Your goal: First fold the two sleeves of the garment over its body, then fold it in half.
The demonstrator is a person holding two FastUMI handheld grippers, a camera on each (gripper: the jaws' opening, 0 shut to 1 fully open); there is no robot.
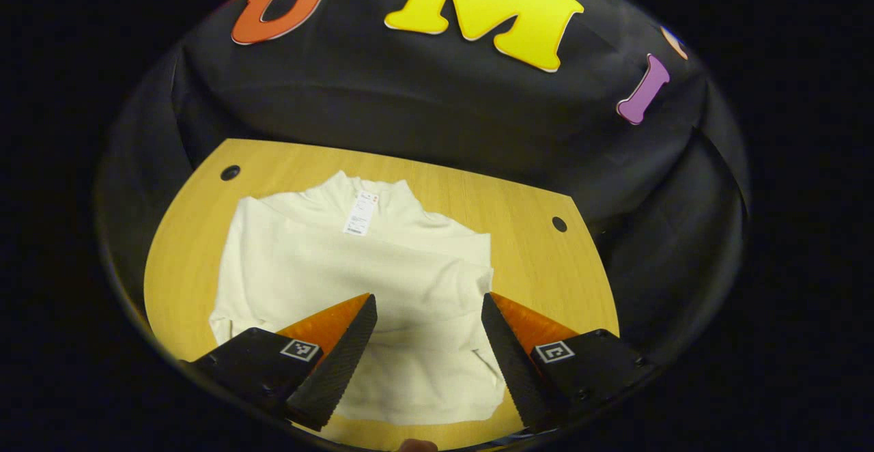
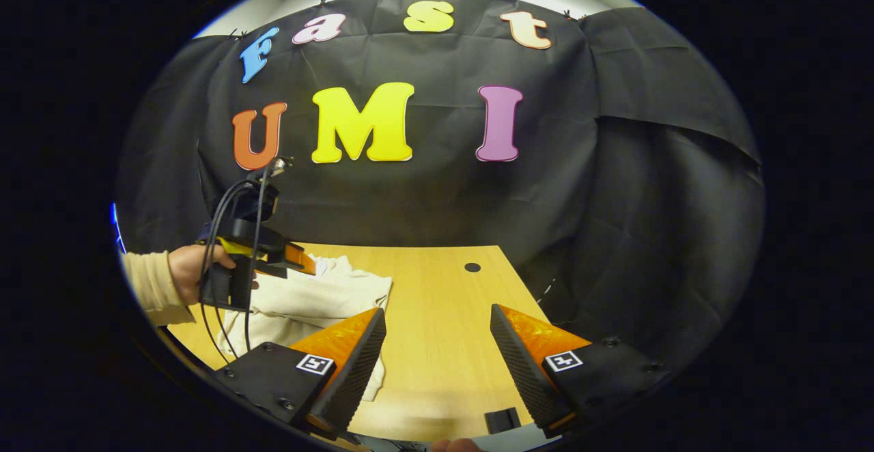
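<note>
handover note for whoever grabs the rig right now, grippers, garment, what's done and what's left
Left gripper: open, holding nothing, hovering over the garment's lower half.
Right gripper: open, holding nothing, over bare table to the right of the garment.
Garment: white, flat on the wooden table, collar and tag at the far end. Both sleeves look folded in over the body.
Done: apparently the sleeve folds.
Left: fold it in half.
</note>
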